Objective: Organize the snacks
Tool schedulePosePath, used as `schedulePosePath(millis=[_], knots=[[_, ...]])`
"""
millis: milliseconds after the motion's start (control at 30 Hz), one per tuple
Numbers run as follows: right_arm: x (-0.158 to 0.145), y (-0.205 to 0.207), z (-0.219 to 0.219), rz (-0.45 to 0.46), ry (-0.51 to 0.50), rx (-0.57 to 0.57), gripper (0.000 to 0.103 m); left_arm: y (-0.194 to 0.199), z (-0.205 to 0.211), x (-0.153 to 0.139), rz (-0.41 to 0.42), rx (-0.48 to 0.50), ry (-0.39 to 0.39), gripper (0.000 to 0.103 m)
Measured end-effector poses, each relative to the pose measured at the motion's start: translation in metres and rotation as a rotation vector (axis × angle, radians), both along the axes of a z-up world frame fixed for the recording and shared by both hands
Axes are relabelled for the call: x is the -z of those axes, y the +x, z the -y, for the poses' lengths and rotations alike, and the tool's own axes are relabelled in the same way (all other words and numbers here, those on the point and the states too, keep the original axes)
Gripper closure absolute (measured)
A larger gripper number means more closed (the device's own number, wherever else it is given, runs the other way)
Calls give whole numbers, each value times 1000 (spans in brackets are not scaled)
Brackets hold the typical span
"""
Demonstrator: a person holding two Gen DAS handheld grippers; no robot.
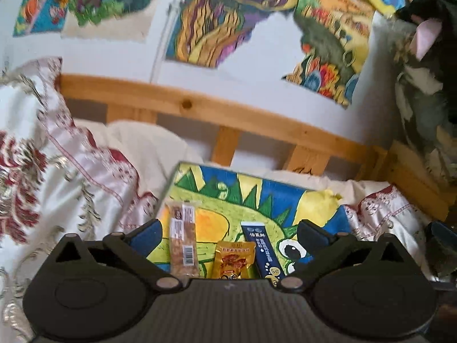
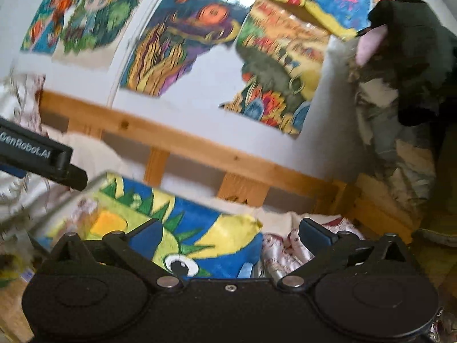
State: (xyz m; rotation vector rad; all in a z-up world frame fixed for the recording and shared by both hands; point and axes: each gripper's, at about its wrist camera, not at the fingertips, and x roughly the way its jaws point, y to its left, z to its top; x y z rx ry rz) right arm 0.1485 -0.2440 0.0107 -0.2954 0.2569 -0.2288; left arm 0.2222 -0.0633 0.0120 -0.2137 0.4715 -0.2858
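In the left wrist view three snacks lie side by side on a bright dinosaur painting [image 1: 257, 200]: a long clear-wrapped snack bar [image 1: 183, 243], a small golden packet [image 1: 234, 261] and a dark blue stick sachet [image 1: 264, 250]. My left gripper [image 1: 228, 233] is open and empty, its blue-padded fingers spread either side of the snacks, just above them. My right gripper [image 2: 230, 234] is open and empty over the painting's right part [image 2: 200, 234]. The left gripper's body [image 2: 37, 154] shows at the left edge of the right wrist view.
The painting lies on a bed with a white and red embroidered cover [image 1: 57, 171]. A wooden rail [image 1: 228, 120] runs behind it, under a white wall with children's paintings [image 1: 217, 14]. A dark plush toy [image 2: 408, 65] sits at the right.
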Motion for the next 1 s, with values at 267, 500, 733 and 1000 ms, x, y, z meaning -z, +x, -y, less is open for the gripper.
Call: schedulePosePath(millis=[267, 500, 733, 1000], knots=[[-22, -44, 4, 78, 72, -8, 1, -53, -12, -14, 62, -16, 62, 1], [-30, -84, -2, 86, 144, -17, 1, -95, -32, -21, 77, -53, 62, 1], [-31, -123, -9, 67, 188, -27, 1, -131, -49, -19, 57, -90, 104, 1], [-25, -154, -24, 7, 246, -65, 1, -157, -74, -7, -86, -113, 99, 1]])
